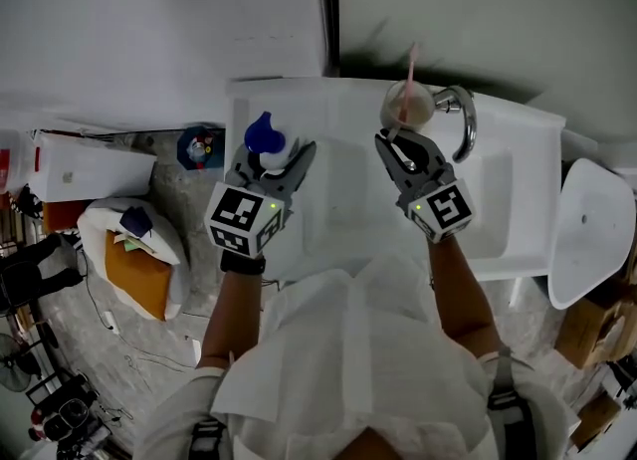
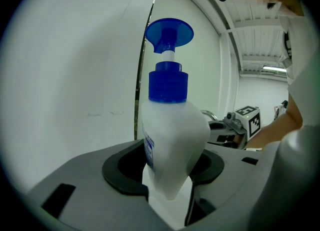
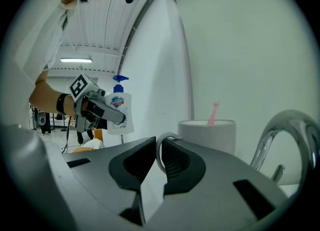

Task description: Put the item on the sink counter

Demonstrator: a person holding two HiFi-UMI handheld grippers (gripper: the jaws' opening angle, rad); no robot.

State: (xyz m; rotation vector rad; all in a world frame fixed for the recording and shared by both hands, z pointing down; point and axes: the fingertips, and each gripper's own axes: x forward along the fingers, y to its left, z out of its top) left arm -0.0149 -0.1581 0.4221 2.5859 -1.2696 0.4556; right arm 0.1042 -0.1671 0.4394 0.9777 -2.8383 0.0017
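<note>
Two grippers engaged. The left gripper (image 1: 280, 161) clamps the white body of a blue-topped pump bottle (image 2: 172, 140), upright at the sink counter's (image 1: 518, 129) left rear corner. The right gripper (image 1: 395, 141), jaws narrow, pinches the handle (image 3: 160, 152) of a cup (image 3: 207, 134) holding a pink toothbrush (image 3: 213, 111), at the rear edge beside the tap (image 1: 464, 119).

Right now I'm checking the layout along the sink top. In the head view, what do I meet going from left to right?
soap bottle → cup with a pink toothbrush standing in it → faucet
</note>
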